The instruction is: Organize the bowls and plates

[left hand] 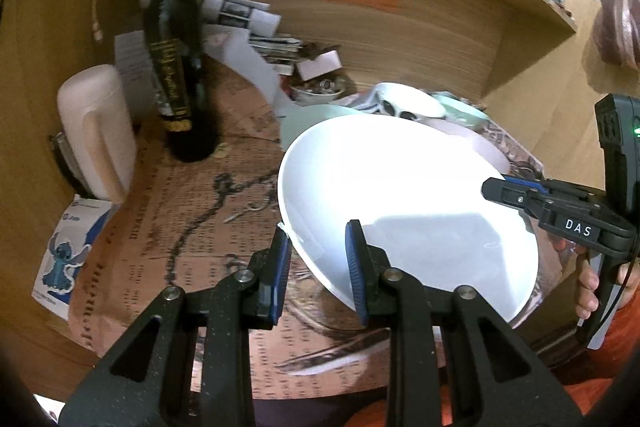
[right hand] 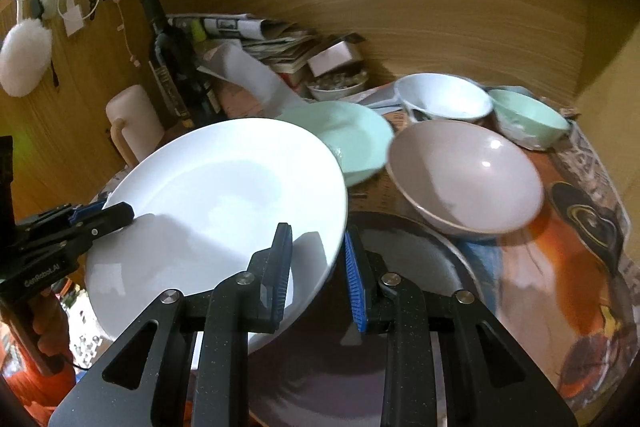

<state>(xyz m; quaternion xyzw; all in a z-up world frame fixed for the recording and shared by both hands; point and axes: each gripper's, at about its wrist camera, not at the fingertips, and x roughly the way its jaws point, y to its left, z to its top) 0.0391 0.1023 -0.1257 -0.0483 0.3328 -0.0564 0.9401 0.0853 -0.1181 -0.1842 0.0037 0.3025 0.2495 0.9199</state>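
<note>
A large white plate (left hand: 400,195) is held tilted above the table between both grippers. My left gripper (left hand: 318,263) is shut on its left rim, one finger above and one below. My right gripper (right hand: 318,267) is shut on its right rim (right hand: 224,203). Under it lies a dark grey plate (right hand: 420,275). Behind stand a mint plate (right hand: 352,135), a pinkish-grey bowl (right hand: 464,175), a white patterned bowl (right hand: 444,101) and a mint bowl (right hand: 528,117).
A dark wine bottle (left hand: 172,59) and a cream jug (left hand: 96,131) stand at the left. Papers and a small box (left hand: 280,43) pile against the wooden back wall. A small dish of bits (right hand: 338,85) sits behind. A blue-and-white carton (left hand: 68,255) lies at the left edge.
</note>
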